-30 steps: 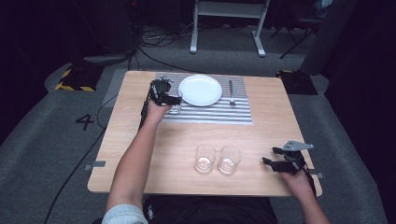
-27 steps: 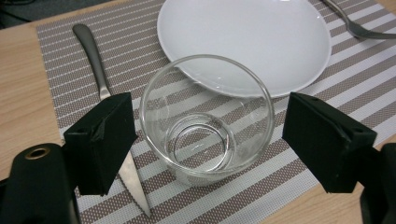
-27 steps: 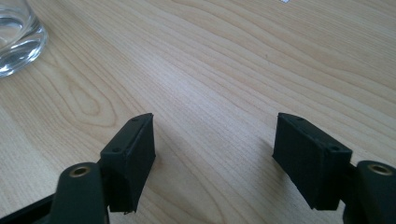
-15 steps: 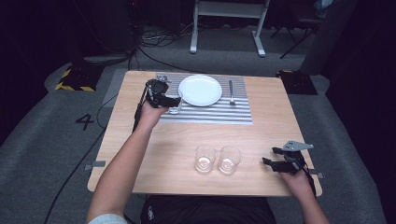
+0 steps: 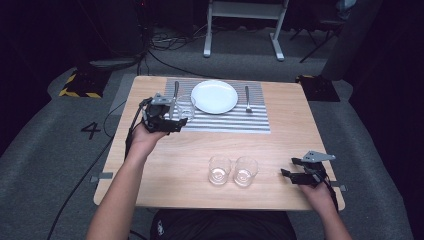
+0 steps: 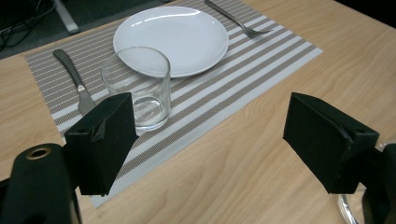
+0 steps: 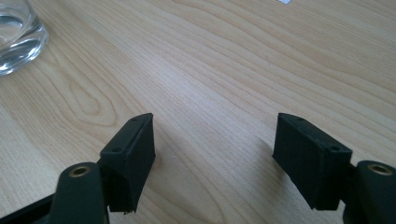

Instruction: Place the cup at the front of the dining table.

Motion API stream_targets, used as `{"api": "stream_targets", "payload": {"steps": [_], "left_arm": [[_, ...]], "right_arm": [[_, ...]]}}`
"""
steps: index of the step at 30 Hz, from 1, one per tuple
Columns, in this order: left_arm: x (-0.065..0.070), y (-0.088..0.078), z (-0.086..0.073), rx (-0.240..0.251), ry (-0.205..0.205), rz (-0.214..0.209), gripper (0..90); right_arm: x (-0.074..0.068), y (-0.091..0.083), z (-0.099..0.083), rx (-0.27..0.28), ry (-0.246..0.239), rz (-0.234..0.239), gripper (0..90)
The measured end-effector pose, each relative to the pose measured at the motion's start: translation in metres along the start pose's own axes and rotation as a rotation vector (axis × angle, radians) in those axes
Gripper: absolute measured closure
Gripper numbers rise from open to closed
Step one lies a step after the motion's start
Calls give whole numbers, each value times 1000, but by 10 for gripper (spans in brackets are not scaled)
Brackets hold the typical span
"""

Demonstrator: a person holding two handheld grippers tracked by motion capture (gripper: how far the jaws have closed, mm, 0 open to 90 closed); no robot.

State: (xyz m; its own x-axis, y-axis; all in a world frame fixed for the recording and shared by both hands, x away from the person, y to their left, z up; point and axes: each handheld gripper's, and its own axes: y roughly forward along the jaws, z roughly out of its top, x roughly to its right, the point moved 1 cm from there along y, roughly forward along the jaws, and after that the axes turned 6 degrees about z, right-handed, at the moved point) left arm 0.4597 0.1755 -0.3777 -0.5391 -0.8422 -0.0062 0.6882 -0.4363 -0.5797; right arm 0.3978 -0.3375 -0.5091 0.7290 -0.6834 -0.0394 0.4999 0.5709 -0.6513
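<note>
Three glasses are standing here: you are holding your left gripper (image 5: 176,120) with jaws apart and empty beside the glass (image 5: 185,106) on the placemat (image 5: 240,120), upper left; your right gripper (image 5: 290,174) is resting apart too, lower right.

1. The left gripper (image 5: 172,116) is held above the far-left part of the table (image 5: 165,165), its jaws pointing toward the right edge.
2. In the left gripper view its jaws stand wide apart with nothing clamped between them.
3. The left forearm stretches diagonally up from the near edge.
4. The right gripper (image 5: 292,174) sits low at the near-right corner, jaws parted over bare wood, pointing left.
</note>
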Motion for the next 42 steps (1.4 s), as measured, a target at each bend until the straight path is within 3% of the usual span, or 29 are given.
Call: {"api": "stream_targets", "payload": {"steps": [2, 5, 7, 10, 13, 17, 26, 29, 32, 38, 42], "left_arm": [[0, -6, -9, -10, 24, -16, 174], [0, -13, -26, 31, -1, -11, 178], [-1, -14, -31, -3, 15, -9, 183], [0, -19, -41, 4, 14, 6, 182], [1, -24, -48, -13, 41, 30, 182], [3, -31, -58, -2, 36, 45, 180], [12, -45, -82, -25, 40, 27, 178], [13, -49, -93, -8, 8, -1, 178], [16, -53, -103, -5, 3, 10, 178], [22, -57, -122, -29, 40, 56, 176], [23, -54, -133, -59, 38, 51, 175]], "right_arm": [[0, 0, 0, -1, 0, 2, 296], [0, 0, 0, -1, 4, -1, 296], [0, 0, 0, 0, 3, -3, 296], [-1, 0, 0, 0, 2, -7, 296], [-1, 0, 0, 3, -8, -8, 297], [0, 0, 0, 1, -7, -1, 297], [-1, 0, 0, 3, -12, -6, 297], [-1, 0, 0, 2, -12, -5, 297], [-1, 0, 0, 4, -13, -7, 297], [-1, 0, 0, 2, -12, -5, 297], [-1, 0, 0, 4, -13, -7, 297]]}}
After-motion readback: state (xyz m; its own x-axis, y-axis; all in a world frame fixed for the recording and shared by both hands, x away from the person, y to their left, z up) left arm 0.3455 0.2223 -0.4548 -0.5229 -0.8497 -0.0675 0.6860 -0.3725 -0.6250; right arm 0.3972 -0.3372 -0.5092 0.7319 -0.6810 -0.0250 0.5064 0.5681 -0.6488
